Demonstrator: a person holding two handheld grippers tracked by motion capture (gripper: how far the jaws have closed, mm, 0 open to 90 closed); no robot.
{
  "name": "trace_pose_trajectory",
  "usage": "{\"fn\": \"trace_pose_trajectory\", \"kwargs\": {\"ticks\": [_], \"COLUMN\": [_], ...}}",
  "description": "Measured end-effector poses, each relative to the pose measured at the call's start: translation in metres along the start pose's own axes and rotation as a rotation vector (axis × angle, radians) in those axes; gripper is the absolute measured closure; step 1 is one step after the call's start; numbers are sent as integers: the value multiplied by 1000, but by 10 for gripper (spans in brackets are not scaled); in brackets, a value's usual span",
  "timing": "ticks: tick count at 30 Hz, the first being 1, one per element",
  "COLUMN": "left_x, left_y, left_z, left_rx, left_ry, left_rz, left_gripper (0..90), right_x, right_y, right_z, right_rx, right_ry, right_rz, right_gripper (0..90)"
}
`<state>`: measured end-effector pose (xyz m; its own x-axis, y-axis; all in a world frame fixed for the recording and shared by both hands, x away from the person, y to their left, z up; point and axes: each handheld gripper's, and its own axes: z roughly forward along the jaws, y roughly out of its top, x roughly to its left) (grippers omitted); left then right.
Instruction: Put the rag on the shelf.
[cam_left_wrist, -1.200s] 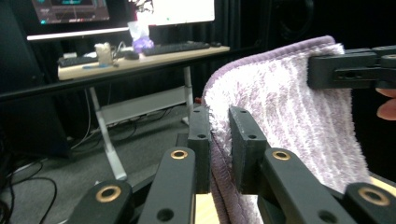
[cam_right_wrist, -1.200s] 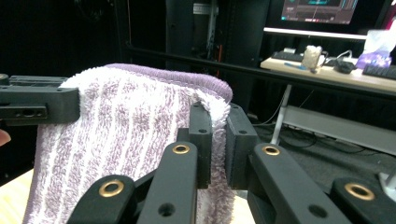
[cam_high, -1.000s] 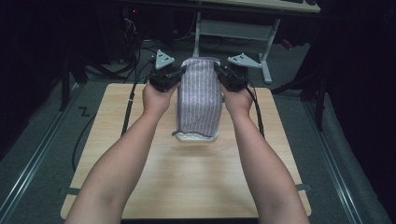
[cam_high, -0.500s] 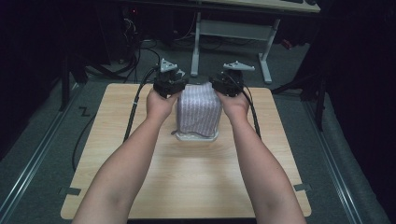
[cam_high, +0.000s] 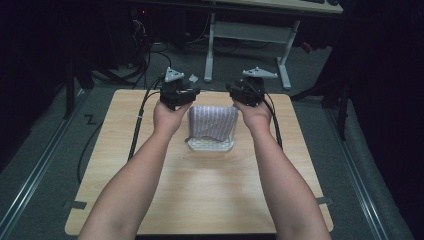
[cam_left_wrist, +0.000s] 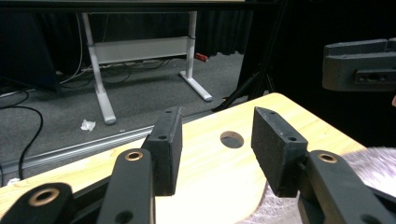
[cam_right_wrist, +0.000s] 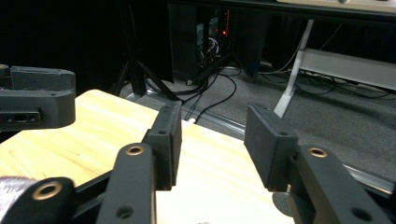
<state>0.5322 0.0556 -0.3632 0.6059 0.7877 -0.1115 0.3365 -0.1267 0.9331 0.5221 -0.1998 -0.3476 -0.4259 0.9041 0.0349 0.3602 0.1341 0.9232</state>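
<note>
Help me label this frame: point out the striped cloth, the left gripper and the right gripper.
striped cloth (cam_high: 213, 121): high view, middle of its folded top layer.
left gripper (cam_left_wrist: 215, 147): left gripper view, gap between its open jaws.
right gripper (cam_right_wrist: 212, 142): right gripper view, gap between its open jaws.

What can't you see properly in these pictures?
- White tray, high view: the striped cloth drapes over it, so what it holds is hidden.
- Striped cloth, left gripper view: cut off at the right edge behind a black jaw.
- Left tool and right tool, high view: jaws too small and dark; the gripper views show them open and empty.
- Scrap on the floor: too small to identify.
</note>
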Motion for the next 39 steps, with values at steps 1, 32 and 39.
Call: {"fn": "trace_pose_trajectory", "kwargs": {"ticks": [1, 32, 39], "left_x": [-1, -26, -25], "left_y": [0, -48, -76], "left_z": [-1, -78, -82], "left_rx": [4, 1, 47], "left_ry": [2, -30, -46], "left_rz": [6, 52, 47], "left_gripper": [534, 481, 473], "right_x": [0, 23, 24], "right_y": [0, -63, -85], "right_z": [0, -77, -78], "right_rx": [0, -2, 21], "right_ry": [0, 17, 4], "right_rz": [0, -94, -107], "right_gripper": [583, 466, 451]}}
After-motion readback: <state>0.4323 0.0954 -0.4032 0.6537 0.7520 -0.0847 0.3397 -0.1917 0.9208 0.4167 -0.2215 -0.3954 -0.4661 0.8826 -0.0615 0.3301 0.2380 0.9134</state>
